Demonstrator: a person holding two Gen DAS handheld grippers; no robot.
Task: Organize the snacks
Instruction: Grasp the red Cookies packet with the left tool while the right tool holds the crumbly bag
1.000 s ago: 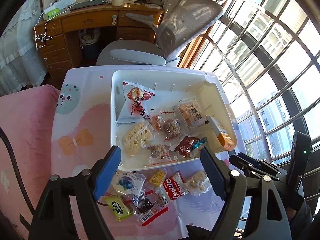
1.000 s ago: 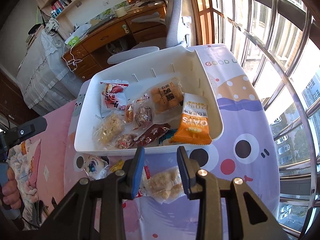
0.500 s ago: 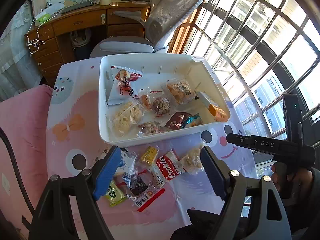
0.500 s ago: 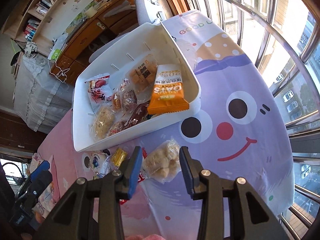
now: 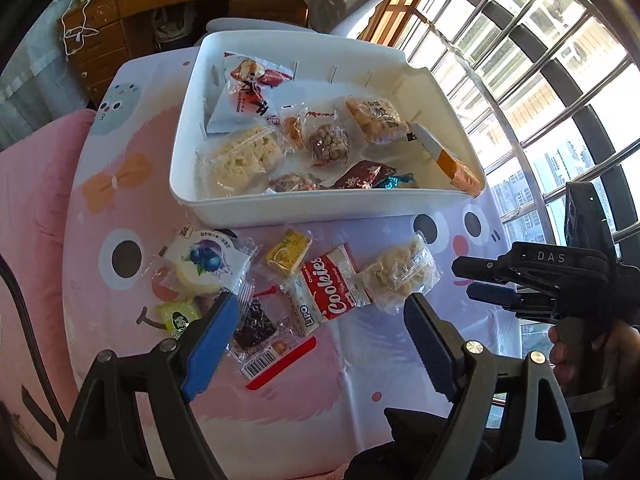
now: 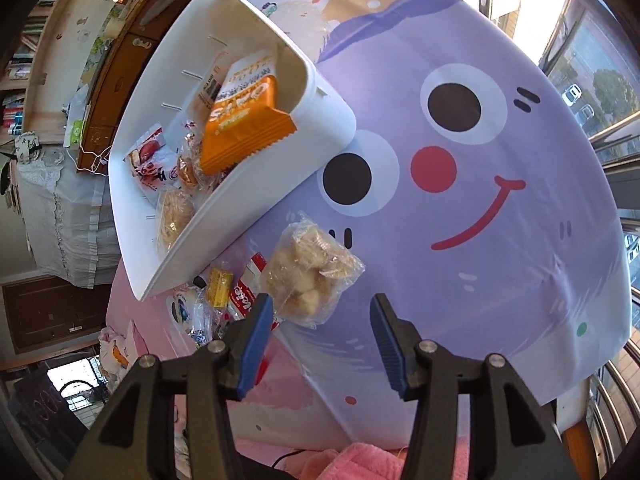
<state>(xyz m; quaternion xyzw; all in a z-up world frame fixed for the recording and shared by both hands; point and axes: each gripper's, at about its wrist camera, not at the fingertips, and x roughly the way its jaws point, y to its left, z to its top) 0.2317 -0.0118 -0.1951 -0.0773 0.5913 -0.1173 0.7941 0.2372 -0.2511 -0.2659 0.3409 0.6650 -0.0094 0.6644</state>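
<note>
Table cover: a cartoon-face tablecloth in pink and lilac lies under everything.
White bin: the white tray sits on the cloth, already loaded with an orange oats packet, a pale rice-crisp bar, a red-and-white bag and several small wrapped pieces.
Loose pile: there they are on the cloth just in front of the tray, a blueberry pack, a red Cookies pack, a small yellow sweet, a green sweet and a dark wrapped piece.
Puffed snack bag: the clear bag of pale chunks lies flat at the right end of the pile, near the tray's front wall.
Left gripper: the left gripper hangs over the pile, jaws spread wide, nothing between the pads.
Right gripper: the right gripper has just been opening, and now its jaws stand apart right in front of the puffed bag, pads clear of it.
Person: a hand grips the right tool's handle.
</note>
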